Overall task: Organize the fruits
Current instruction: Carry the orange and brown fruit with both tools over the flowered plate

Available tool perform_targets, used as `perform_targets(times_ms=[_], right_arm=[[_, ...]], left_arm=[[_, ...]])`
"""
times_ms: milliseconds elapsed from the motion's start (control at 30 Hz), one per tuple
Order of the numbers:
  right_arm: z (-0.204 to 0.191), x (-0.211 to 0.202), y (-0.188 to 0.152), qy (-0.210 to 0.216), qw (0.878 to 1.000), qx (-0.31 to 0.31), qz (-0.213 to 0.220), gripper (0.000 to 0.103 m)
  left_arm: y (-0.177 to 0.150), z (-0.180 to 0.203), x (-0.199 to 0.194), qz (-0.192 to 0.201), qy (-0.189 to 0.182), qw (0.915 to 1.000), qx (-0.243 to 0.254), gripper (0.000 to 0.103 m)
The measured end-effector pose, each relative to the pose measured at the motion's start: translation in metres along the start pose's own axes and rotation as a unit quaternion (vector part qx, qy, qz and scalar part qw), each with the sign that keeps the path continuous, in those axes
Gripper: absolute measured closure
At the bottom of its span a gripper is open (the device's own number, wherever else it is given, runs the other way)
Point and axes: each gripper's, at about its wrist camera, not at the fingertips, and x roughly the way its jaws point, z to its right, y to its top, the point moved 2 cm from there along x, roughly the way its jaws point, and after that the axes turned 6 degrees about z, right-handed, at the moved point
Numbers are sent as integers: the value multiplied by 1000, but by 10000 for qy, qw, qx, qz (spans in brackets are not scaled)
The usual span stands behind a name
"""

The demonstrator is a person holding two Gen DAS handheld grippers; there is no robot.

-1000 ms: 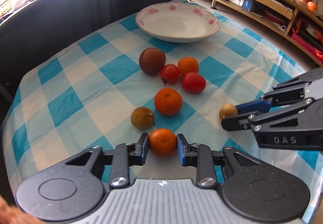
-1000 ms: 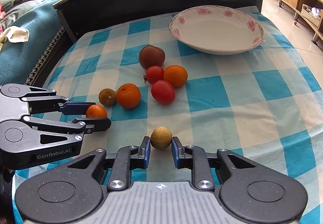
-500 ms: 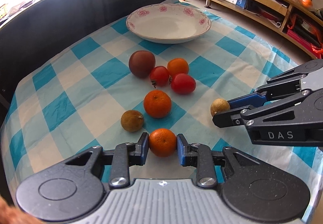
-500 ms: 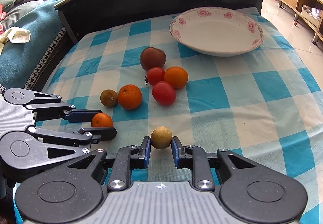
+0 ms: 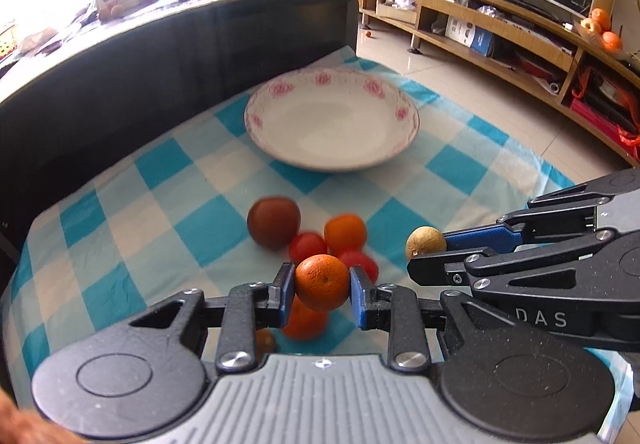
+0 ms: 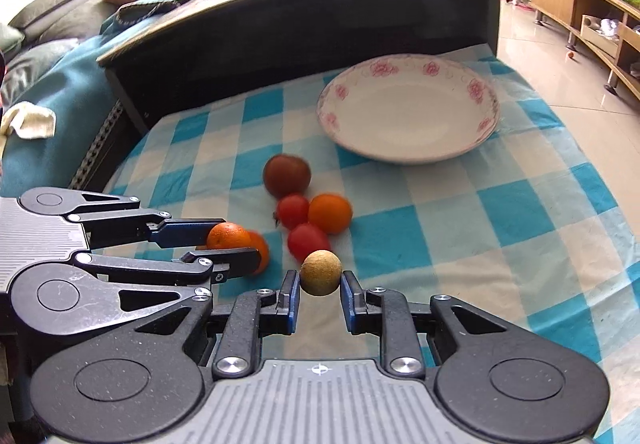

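Left gripper: jaws closed on a small orange, fruit pinched at its widest part between the blue pads, lifted off the checked cloth. Right gripper: jaws closed most of the way on a small tan round fruit, also off the cloth; contact sits near the pad tips.

The two grippers hang side by side, close together. The flowered plate lies ahead of both, nothing in it, well apart from the held fruit. Directly below and just ahead of the left gripper sits the loose cluster: dark brown fruit, two red tomatoes, another orange, one more orange under the jaws.

Risks, as judged:
- Tan fruit is round, gripped by the tips only; a jolt or tilt could squirt it out forward.
- Grippers so near each other could knock together on the way to the plate, loosening either hold.
- Releasing high over the shallow plate, round fruit may roll over the low rim.
- A dropped fruit would scatter the cluster beneath.
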Motion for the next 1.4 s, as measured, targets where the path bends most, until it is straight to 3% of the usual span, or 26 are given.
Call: perform_targets(times_ms=[467,1033,1400], right_arm=[[44,33,65,-330,9984,216,392,85],[72,76,73,-425,9985,285,186,83],[74,85,72,-436,9988,152,175,82]], left_arm=[[70,-10,60,344,147,9992,-110,67],[72,-13,107,112,97,9996,-232,68],[71,-15,115,128,75,9994,-321,67]])
